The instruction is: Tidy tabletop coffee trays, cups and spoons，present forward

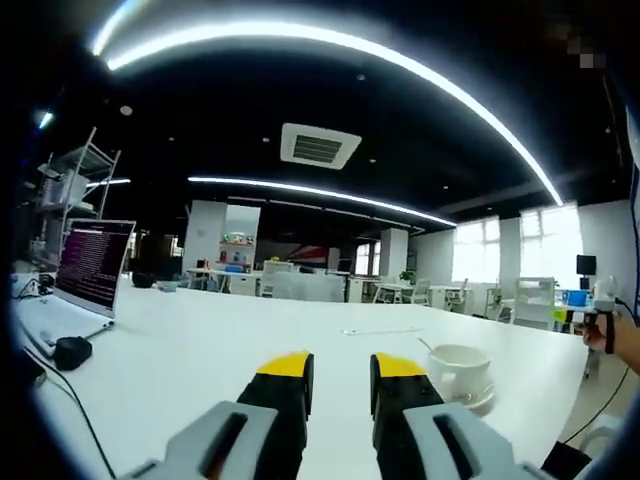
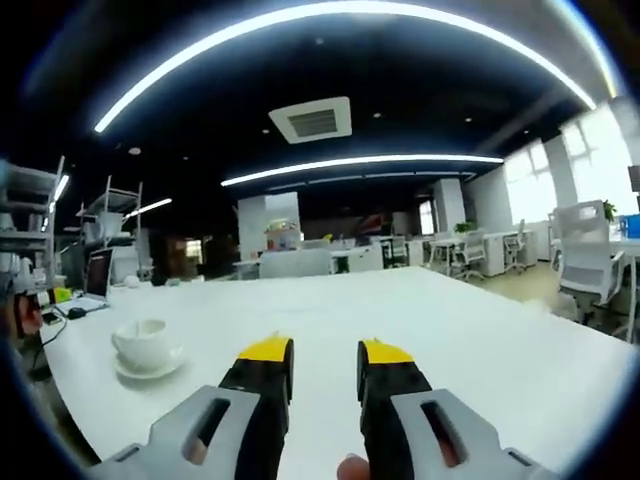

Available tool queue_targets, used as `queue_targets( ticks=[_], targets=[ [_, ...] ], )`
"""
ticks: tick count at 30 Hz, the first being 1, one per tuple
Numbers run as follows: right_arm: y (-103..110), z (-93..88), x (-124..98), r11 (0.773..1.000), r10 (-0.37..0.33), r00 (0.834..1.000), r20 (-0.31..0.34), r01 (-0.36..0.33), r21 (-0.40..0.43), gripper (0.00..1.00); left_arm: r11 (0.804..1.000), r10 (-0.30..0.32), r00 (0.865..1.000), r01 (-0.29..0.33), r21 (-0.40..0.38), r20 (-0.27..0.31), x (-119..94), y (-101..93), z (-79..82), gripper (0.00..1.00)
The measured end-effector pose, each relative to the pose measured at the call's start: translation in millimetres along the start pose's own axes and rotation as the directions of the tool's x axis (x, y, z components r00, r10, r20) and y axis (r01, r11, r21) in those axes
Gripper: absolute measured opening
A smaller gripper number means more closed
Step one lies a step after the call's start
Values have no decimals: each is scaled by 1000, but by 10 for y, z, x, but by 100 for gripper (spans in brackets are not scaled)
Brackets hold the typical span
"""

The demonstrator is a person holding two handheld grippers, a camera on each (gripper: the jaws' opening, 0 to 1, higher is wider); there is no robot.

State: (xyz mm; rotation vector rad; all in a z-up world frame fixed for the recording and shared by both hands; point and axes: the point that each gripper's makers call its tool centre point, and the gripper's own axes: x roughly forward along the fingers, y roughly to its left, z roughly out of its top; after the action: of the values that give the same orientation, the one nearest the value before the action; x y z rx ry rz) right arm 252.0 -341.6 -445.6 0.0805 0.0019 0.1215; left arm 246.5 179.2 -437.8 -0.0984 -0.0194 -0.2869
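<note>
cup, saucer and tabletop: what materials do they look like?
Cup: probably glazed ceramic; white, thick-walled, smooth with soft highlights.
Saucer: looks like the same glazed white ceramic, with a glossy rim; a set, seemingly.
Tabletop: likely laminate or painted board; flat, uniform white, satin finish with diffuse glare from the ceiling lights. The core material cannot be judged.
</note>
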Motion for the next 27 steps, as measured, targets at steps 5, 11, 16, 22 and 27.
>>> queue_targets(
  ticks=[5, 11, 16, 22, 27],
  targets=[
    [-36, -17, -33, 999, -15, 1000, 5, 15, 32, 27, 999, -8, 1000, 8, -31, 1, -2, 8, -20, 25],
    [-77, -20, -56, 998, -19, 1000, 8, 19, 52, 27, 998, -18, 1000, 17, -61, -8, -18, 17, -50, 25],
    [-122, -15, -61, 998, -23, 1000, 12, 22, 61, 27, 998, -11, 1000, 11, -60, -14, -41, 49, -50, 25],
    [-164, -47, -49, 998, -19, 1000, 5, 19, 57, 27, 998, -2, 1000, 1, -67, -14, -66, 142, -88, 25],
    [-136, -58, -27, 998, -11, 1000, 0, 11, 57, 27, 998, -2, 1000, 0, -69, -22, -74, 164, -138, 25]
  ],
)
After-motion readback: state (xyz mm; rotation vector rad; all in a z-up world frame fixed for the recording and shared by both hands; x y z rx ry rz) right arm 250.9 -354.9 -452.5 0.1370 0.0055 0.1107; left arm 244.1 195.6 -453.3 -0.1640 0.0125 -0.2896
